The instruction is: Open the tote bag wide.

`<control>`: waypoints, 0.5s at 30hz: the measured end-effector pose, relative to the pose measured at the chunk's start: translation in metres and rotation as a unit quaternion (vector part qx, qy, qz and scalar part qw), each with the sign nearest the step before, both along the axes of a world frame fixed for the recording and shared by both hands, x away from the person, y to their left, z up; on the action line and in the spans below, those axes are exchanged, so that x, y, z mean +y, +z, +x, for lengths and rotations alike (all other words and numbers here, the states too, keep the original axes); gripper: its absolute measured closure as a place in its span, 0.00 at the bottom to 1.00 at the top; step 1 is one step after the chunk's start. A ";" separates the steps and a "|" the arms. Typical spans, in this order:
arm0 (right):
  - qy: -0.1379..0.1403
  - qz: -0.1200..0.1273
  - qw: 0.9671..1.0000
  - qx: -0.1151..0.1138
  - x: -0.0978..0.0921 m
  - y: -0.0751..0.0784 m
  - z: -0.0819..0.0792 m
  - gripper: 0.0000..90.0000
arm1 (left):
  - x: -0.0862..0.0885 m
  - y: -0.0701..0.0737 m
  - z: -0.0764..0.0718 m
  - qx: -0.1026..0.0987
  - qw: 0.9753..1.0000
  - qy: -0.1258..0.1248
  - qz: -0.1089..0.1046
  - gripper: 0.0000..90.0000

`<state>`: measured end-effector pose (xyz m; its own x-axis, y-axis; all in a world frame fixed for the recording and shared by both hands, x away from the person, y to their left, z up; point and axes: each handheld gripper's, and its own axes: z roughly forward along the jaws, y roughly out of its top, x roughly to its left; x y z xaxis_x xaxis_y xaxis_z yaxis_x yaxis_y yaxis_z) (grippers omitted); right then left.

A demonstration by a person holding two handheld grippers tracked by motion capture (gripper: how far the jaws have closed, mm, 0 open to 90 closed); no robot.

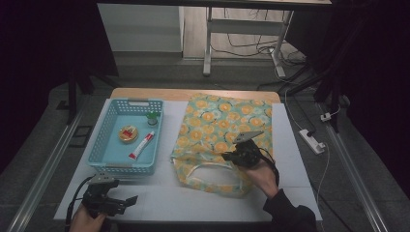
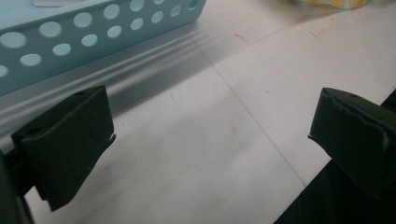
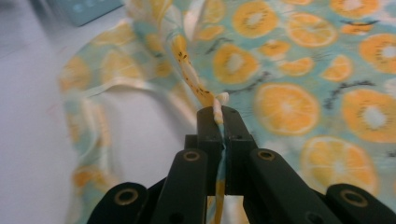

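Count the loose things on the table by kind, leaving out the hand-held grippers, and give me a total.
Fabric bag with orange-slice print: 1
Light blue perforated basket: 1
Red and white tube in the basket: 1
Round yellow and red container in the basket: 1
Small green-capped bottle in the basket: 1
Total: 5

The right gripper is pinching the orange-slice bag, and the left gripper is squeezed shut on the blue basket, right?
Not quite. The left gripper isn't shut on the blue basket: the left gripper view shows its jaws wide apart over bare table, with the basket beyond them and untouched. The rest is right: the right gripper is pinching the orange-slice bag.
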<state>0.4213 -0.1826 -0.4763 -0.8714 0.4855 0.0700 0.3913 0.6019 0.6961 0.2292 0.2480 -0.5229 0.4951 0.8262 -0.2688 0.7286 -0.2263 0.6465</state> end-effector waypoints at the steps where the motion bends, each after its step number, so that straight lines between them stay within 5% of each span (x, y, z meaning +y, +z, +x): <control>1: -0.003 0.000 1.000 -0.001 -0.001 0.000 0.004 0.99 | 0.000 0.000 0.000 0.000 1.000 0.000 0.000 0.00; 15: -0.048 0.014 0.999 -0.012 -0.010 0.006 0.056 0.99 | 0.000 0.000 0.001 0.003 1.000 0.003 0.000 0.00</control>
<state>0.4769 -0.1925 -0.4698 -0.8230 0.5644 0.0637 0.4286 0.5435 0.7217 0.2298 0.2485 -0.5231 0.4888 0.8293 -0.2707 0.7332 -0.2224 0.6427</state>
